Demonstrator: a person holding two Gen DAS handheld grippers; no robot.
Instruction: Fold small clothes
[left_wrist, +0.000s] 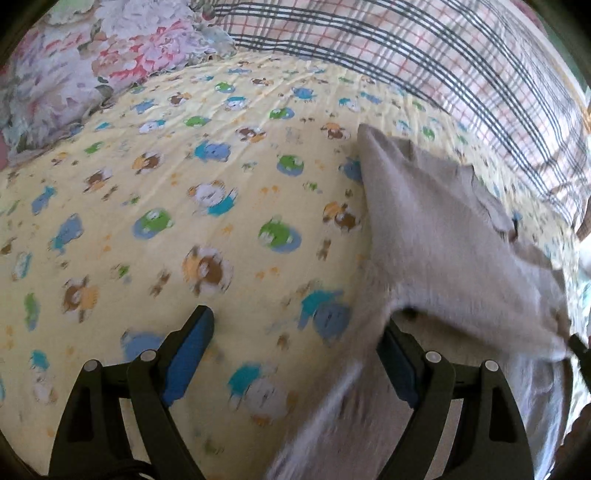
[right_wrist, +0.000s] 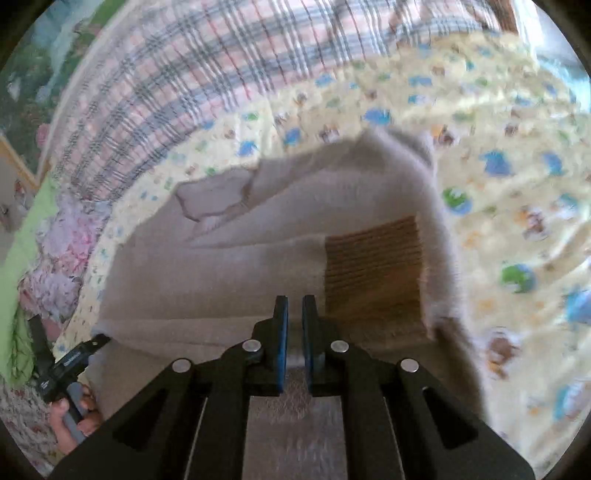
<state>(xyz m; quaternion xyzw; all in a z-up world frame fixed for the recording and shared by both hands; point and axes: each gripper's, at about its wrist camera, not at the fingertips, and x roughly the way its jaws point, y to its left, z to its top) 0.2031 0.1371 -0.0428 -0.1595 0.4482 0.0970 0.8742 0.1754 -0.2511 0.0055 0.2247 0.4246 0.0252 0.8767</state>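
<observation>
A small beige knitted garment (left_wrist: 436, 236) lies on the yellow animal-print bed sheet (left_wrist: 184, 206), at the right of the left wrist view. My left gripper (left_wrist: 299, 325) is open, its right finger (left_wrist: 397, 365) under the garment's lifted near edge, its left finger (left_wrist: 192, 343) over bare sheet. In the right wrist view the garment (right_wrist: 258, 258) fills the centre, with a brown ribbed part (right_wrist: 373, 269) showing. My right gripper (right_wrist: 294, 321) is shut on a fold of the garment and holds it raised. The left gripper's handle and the hand on it (right_wrist: 70, 373) show at lower left.
A plaid blanket (left_wrist: 443, 55) lies along the far side of the bed. A floral quilt (left_wrist: 74, 62) is bunched at the far left. The yellow sheet (right_wrist: 517, 221) stretches to the right of the garment in the right wrist view.
</observation>
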